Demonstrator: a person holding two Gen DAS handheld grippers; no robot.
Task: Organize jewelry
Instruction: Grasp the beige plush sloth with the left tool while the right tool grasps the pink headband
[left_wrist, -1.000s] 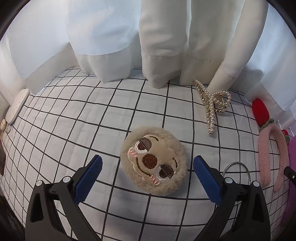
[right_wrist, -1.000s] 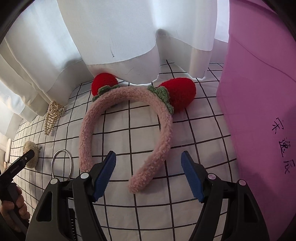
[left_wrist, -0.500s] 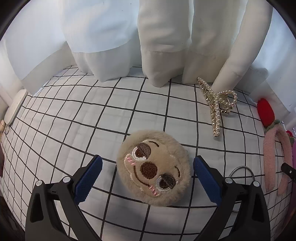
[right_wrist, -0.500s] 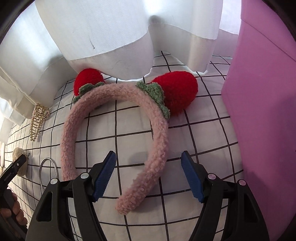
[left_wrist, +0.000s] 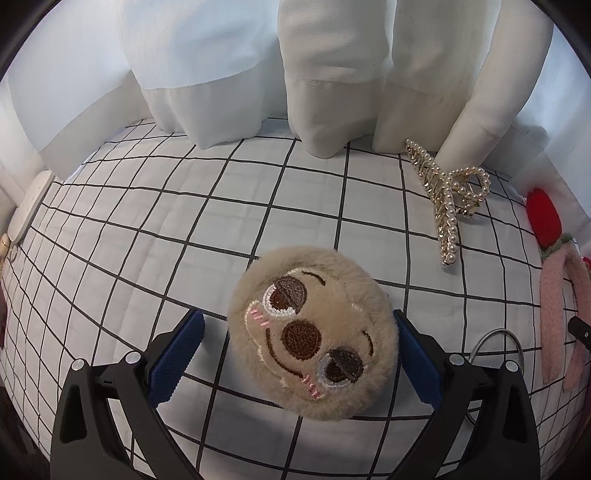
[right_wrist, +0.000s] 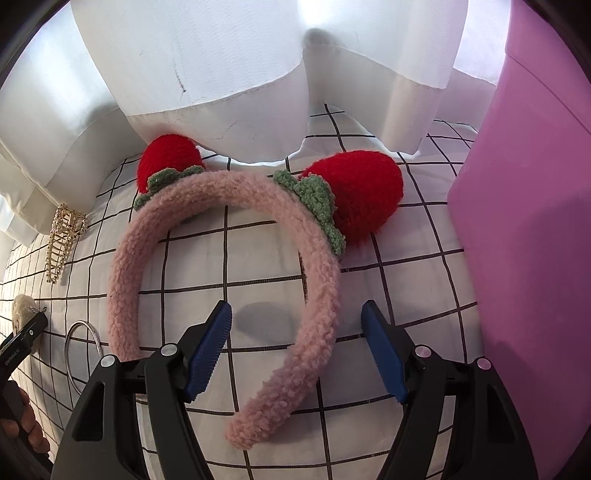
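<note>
A round beige plush sloth face (left_wrist: 314, 332) lies on the checked cloth. My left gripper (left_wrist: 295, 354) is open with a blue pad on either side of it; the right pad is at its fur. A pink fluffy headband (right_wrist: 236, 266) with two red strawberries (right_wrist: 364, 192) lies on the cloth. My right gripper (right_wrist: 297, 350) is open, its pads either side of the headband's right arm. A gold pearl hair claw (left_wrist: 445, 201) and a silver bangle (right_wrist: 81, 354) lie between the two.
White curtains (left_wrist: 332, 74) hang along the back edge of the checked cloth (left_wrist: 147, 221). A tall pink box (right_wrist: 535, 221) stands close on the right of the headband. A white device (left_wrist: 29, 206) lies at the far left edge.
Both grippers have moved forward. The plush face now sits between the left pads, and the headband's right arm now sits between the right pads. Both stay open.
</note>
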